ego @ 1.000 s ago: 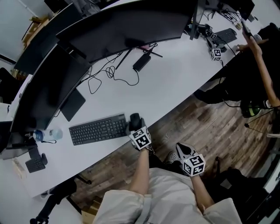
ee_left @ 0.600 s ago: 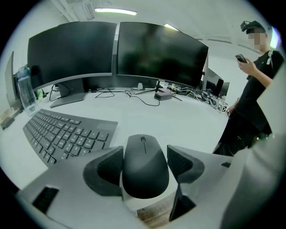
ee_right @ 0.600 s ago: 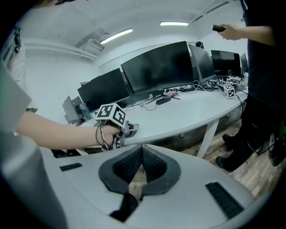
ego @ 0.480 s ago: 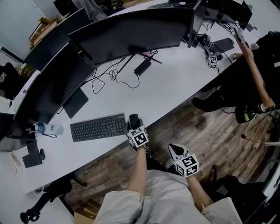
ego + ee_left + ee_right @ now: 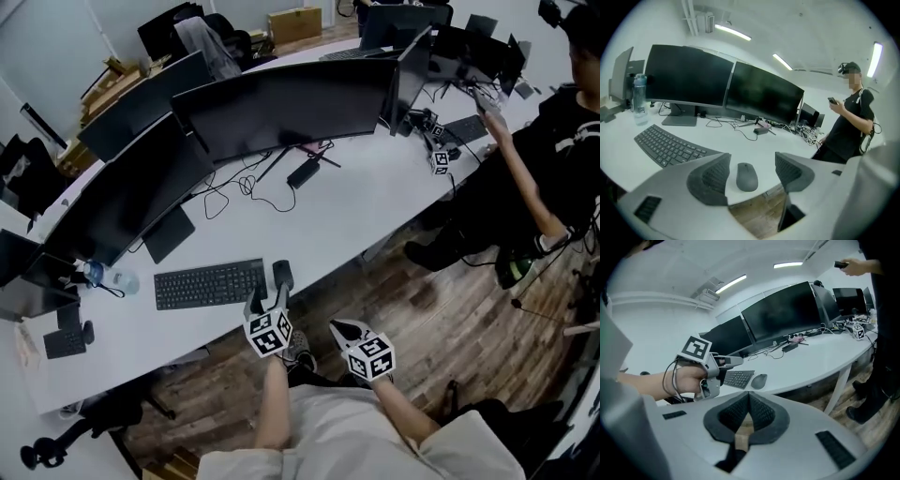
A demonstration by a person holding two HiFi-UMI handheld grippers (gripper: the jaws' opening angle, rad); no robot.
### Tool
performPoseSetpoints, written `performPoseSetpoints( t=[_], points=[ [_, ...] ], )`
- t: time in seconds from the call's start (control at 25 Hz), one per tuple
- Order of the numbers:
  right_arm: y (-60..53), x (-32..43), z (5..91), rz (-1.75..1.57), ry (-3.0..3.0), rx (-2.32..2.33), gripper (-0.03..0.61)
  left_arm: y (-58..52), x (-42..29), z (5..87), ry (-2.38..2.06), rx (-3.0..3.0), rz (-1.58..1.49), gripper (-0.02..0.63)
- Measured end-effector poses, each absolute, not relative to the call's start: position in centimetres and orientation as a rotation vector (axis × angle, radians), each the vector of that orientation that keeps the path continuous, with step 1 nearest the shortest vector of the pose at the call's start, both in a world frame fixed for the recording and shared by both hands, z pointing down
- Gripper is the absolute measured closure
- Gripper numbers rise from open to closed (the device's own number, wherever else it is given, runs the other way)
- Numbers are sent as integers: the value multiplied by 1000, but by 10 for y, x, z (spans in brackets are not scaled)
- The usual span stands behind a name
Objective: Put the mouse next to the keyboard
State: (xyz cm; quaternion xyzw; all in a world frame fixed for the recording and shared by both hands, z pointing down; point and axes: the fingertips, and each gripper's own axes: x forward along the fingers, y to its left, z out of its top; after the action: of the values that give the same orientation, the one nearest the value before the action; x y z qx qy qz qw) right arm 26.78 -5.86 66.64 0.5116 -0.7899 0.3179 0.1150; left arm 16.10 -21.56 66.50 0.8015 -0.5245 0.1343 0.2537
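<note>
A dark grey mouse (image 5: 281,274) lies on the white desk (image 5: 375,202), just right of the black keyboard (image 5: 210,284) and near the front edge. My left gripper (image 5: 268,300) hangs open just short of the mouse, above the desk edge. In the left gripper view the mouse (image 5: 746,176) rests untouched on the desk between the spread pads (image 5: 715,176), with the keyboard (image 5: 670,146) to its left. My right gripper (image 5: 339,329) is held off the desk over the floor. Its jaws (image 5: 749,401) are shut on nothing, and past them show the mouse (image 5: 759,380) and left gripper (image 5: 723,363).
Curved monitors (image 5: 281,103) stand along the back of the desk, with cables and a black power brick (image 5: 304,173) in front. A water bottle (image 5: 105,278) stands at the left. A person in black (image 5: 553,141) sits at the right end. Wooden floor (image 5: 441,300) lies below.
My left gripper has let go of the mouse, lifted and drawn back toward me; the mouse stays beside the keyboard. My right gripper has shifted a little left and up.
</note>
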Motion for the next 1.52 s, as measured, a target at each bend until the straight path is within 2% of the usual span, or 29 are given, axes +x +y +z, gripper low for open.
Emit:
performPoseSetpoints(
  t=[0.2, 0.44, 0.88, 1.2, 1.28, 1.4, 1.52],
  points=[
    [-49, 243, 674, 924, -2315, 1431, 571, -171, 117, 630, -1507, 2216, 322, 308],
    [-57, 240, 651, 868, -2374, 1492, 572, -113, 79, 626, -1624, 2196, 334, 308],
    [-44, 203, 623, 701, -2569, 1400, 577, -68, 33, 609, -1736, 2216, 329, 310],
    [-28, 167, 619, 633, -2641, 1227, 577, -50, 25, 599, -1747, 2294, 362, 314],
    [-23, 158, 620, 647, -2659, 1200, 577, -46, 21, 598, -1752, 2304, 369, 324],
    [-22, 146, 626, 630, -2651, 1165, 577, -44, 13, 597, -1744, 2295, 319, 399],
    [-27, 143, 627, 655, -2641, 1178, 575, -42, 5, 594, -1728, 2292, 263, 442]
  ],
)
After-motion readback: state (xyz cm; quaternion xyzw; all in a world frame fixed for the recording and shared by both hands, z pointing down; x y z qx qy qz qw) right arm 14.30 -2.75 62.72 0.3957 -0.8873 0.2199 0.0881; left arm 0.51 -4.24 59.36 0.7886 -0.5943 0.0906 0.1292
